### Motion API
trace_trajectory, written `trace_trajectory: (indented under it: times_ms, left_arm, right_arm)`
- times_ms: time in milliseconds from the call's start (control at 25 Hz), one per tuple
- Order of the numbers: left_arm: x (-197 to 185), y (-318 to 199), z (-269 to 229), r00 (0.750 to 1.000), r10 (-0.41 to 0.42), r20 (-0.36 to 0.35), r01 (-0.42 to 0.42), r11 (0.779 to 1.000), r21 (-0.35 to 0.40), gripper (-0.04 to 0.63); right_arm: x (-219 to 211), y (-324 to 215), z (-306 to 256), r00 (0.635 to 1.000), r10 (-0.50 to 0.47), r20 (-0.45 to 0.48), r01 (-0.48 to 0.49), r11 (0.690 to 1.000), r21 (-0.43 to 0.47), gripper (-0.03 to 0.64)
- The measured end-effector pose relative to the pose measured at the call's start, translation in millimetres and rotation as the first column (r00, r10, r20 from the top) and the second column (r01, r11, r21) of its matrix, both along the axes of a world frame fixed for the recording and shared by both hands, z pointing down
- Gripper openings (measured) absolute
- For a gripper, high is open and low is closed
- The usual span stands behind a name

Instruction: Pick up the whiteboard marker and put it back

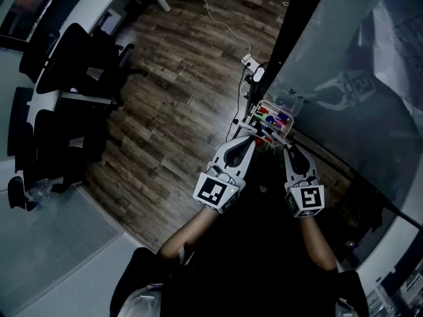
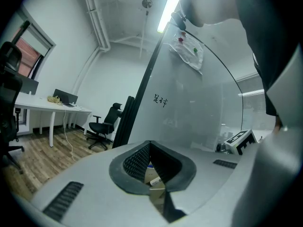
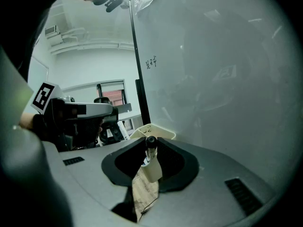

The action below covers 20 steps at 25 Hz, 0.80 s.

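Note:
In the right gripper view a whiteboard marker [image 3: 150,167] with a white body and black cap stands upright between the jaws of my right gripper [image 3: 151,148], which is shut on it. Just beyond it is the cream rim of the marker tray [image 3: 155,128]. In the head view the tray [image 1: 291,108] hangs on the whiteboard's lower edge and holds several coloured markers. My right gripper [image 1: 288,148] and left gripper [image 1: 250,139] point at it side by side. In its own view, the left gripper [image 2: 150,144] has its jaw tips together with nothing between them.
The glass whiteboard [image 1: 357,71] fills the right side, with a black frame post [image 1: 285,38] at its edge. A power strip and cable [image 1: 250,61] lie on the wooden floor. Black office chairs [image 1: 73,78] and a white desk stand at the left.

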<state>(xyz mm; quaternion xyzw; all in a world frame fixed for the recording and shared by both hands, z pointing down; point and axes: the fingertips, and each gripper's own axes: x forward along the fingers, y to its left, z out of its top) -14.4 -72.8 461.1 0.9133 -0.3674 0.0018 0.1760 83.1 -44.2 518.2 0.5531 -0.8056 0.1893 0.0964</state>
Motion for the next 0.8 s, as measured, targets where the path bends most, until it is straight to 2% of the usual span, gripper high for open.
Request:
trace_trajectory:
  times_ms: [200,400,800]
  left_arm:
    - [1.4,0.6,3.4,1.0,0.021,0.017,-0.022,0.999,0.023,0.008]
    - [1.0,-1.5,1.5,1.0,0.0,-0.001,0.0,1.0,-0.005,0.008]
    - [1.0,0.0,0.7,1.0,0.008,0.003,-0.008,1.0,0.006,0.008]
  right_arm:
    - [2.4,1.7,7.3,1.0,-0.003,-0.002,0.003,1.0,-0.003,0.084]
    - [-1.4,-2.5,2.2,1.0,-0.01,-0.006,0.01,1.0,-0.002,0.084]
    - [-4.5,-0.8,0.1,1.0,-0.029,-0.007,0.029,1.0,-0.001,0.086]
